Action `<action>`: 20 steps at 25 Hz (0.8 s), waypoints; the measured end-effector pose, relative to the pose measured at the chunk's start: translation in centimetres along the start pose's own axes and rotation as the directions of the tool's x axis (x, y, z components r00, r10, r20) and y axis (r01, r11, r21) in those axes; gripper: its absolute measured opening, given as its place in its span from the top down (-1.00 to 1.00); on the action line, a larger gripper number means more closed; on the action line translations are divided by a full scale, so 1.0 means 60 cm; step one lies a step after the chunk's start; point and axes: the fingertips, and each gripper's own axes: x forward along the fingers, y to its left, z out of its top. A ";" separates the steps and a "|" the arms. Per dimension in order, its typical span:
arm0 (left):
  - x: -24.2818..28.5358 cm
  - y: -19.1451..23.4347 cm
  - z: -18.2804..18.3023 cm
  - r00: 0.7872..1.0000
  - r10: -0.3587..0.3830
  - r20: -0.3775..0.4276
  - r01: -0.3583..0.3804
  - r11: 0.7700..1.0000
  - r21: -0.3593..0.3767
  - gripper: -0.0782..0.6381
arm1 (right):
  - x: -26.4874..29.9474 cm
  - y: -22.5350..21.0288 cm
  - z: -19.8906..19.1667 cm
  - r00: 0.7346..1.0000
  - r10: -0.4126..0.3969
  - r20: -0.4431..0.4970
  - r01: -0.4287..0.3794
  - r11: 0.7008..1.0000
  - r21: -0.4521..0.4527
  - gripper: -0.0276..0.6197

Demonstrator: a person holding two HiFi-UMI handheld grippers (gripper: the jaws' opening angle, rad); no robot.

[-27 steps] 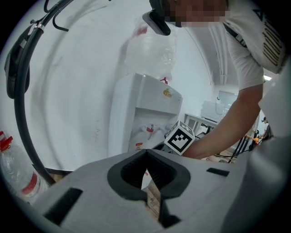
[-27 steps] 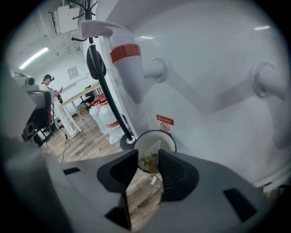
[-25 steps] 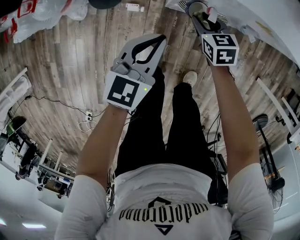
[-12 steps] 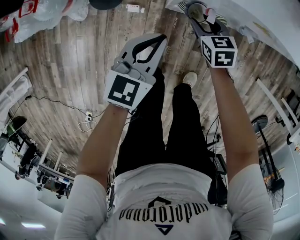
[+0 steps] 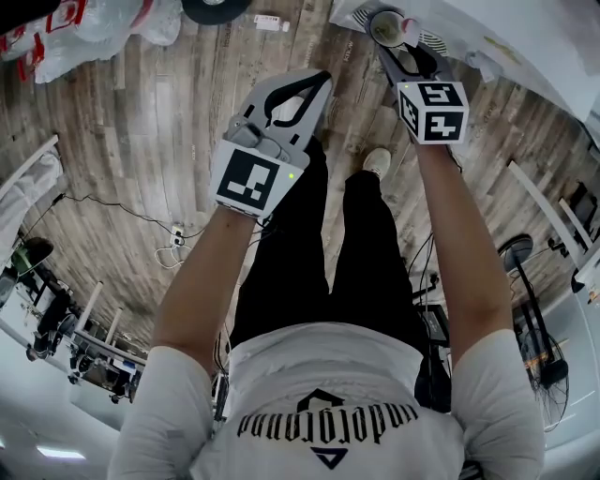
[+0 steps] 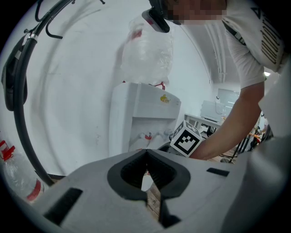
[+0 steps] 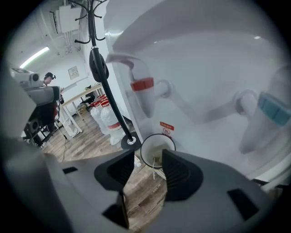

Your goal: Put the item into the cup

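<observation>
While the right tongs (image 7: 148, 155), having just been opening, stand wide and empty just above the cup (image 7: 149, 142) and the left tongs (image 6: 146, 154) hang closed well apart from it, the item (image 7: 157, 161) seems already inside the cup, so a clean withdrawal likely comes next.

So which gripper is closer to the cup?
Right. The right gripper hangs close above the cup, its jaws just opened, nothing between them; the left gripper is shut, off to the side over the floor.
</observation>
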 end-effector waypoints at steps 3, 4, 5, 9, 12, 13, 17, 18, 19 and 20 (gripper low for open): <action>-0.016 -0.011 0.024 1.000 0.004 0.023 -0.005 1.000 0.025 0.76 | -0.037 0.016 0.012 1.000 0.007 0.016 -0.007 1.000 -0.001 0.30; -0.021 -0.015 0.034 0.999 0.008 0.033 -0.009 0.999 0.032 0.76 | -0.050 0.021 0.019 1.000 0.012 0.027 -0.012 1.000 -0.005 0.31; -0.028 -0.021 0.046 0.999 0.010 0.042 -0.012 0.999 0.041 0.76 | -0.066 0.026 0.026 0.999 0.017 0.037 -0.017 1.000 -0.009 0.31; -0.062 -0.055 0.096 0.998 0.011 0.069 -0.017 0.995 0.094 0.76 | -0.141 0.052 0.054 0.997 0.034 0.066 -0.033 0.999 -0.021 0.33; -0.093 -0.087 0.135 0.996 0.025 0.088 -0.034 0.995 0.099 0.76 | -0.212 0.077 0.081 0.993 0.047 0.104 -0.044 0.998 -0.035 0.36; -0.102 -0.098 0.149 0.995 0.031 0.095 -0.040 0.994 0.100 0.76 | -0.238 0.086 0.090 0.992 0.052 0.119 -0.048 0.998 -0.042 0.37; -0.143 -0.143 0.205 0.992 0.043 0.117 -0.058 0.991 0.122 0.76 | -0.339 0.120 0.130 0.982 0.070 0.175 -0.056 0.995 -0.082 0.44; -0.155 -0.158 0.218 0.992 0.041 0.119 -0.056 0.990 0.133 0.76 | -0.365 0.130 0.137 0.980 0.074 0.186 -0.059 0.994 -0.089 0.45; -0.167 -0.174 0.230 0.992 0.038 0.120 -0.055 0.988 0.143 0.76 | -0.393 0.140 0.143 0.977 0.078 0.198 -0.060 0.994 -0.096 0.47; -0.178 -0.189 0.243 0.992 0.038 0.124 -0.057 0.987 0.152 0.76 | -0.422 0.148 0.149 0.974 0.081 0.212 -0.060 0.993 -0.104 0.50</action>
